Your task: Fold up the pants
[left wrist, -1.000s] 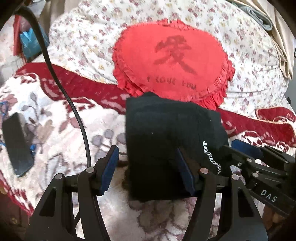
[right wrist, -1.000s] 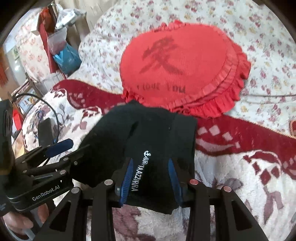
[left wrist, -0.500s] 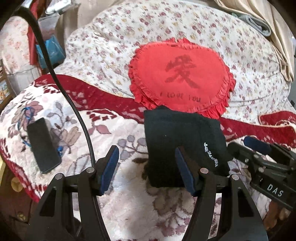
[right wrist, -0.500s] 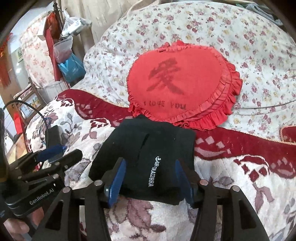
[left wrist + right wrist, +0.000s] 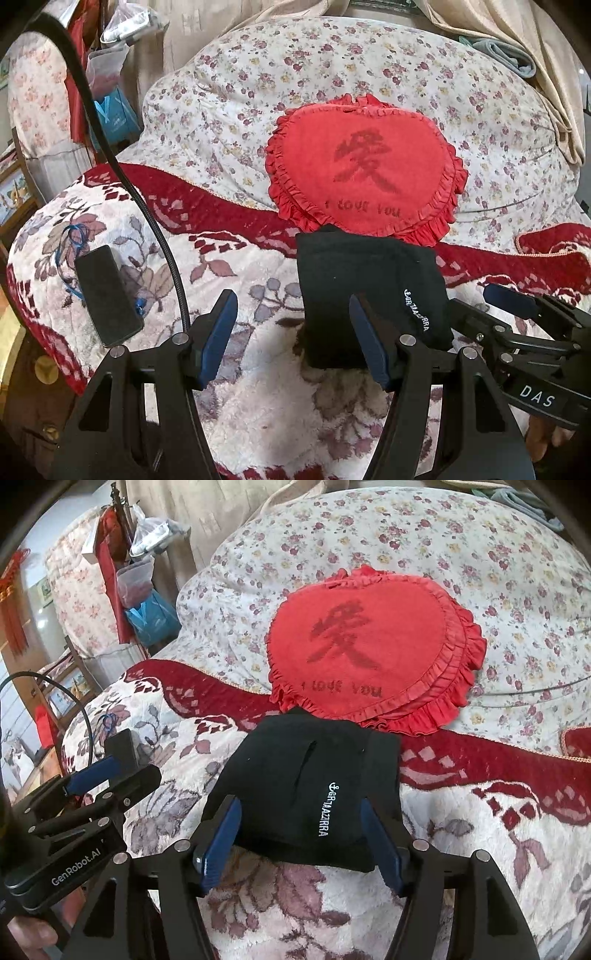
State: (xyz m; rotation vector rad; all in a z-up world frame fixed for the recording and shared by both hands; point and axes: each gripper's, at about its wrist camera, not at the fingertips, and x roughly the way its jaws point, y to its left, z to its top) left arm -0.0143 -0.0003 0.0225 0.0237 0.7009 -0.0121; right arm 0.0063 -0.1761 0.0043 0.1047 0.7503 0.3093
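The bed [image 5: 258, 369] is covered by a plush blanket patterned in red and cream, with a flowered quilt [image 5: 229, 110] heaped beyond it at 12 o'clock. A red heart-shaped cushion [image 5: 365, 170] is propped against that quilt. Just below the cushion, touching its frill, the pants [image 5: 310, 782] are laid on the blanket as a compact black packet, white lettering uppermost. The folding is judged done, or nearly so; at most a squaring of the edges seems left. A phone [image 5: 107, 295] is seen at 9 o'clock in the left view, well apart from the pants, and hanging bags are visible at 10 o'clock beside the bed. The left claw [image 5: 295, 332] is held wide, with nothing between its pads. The right claw [image 5: 301, 840] is likewise spread wide and empty, at the near edge of the packet.
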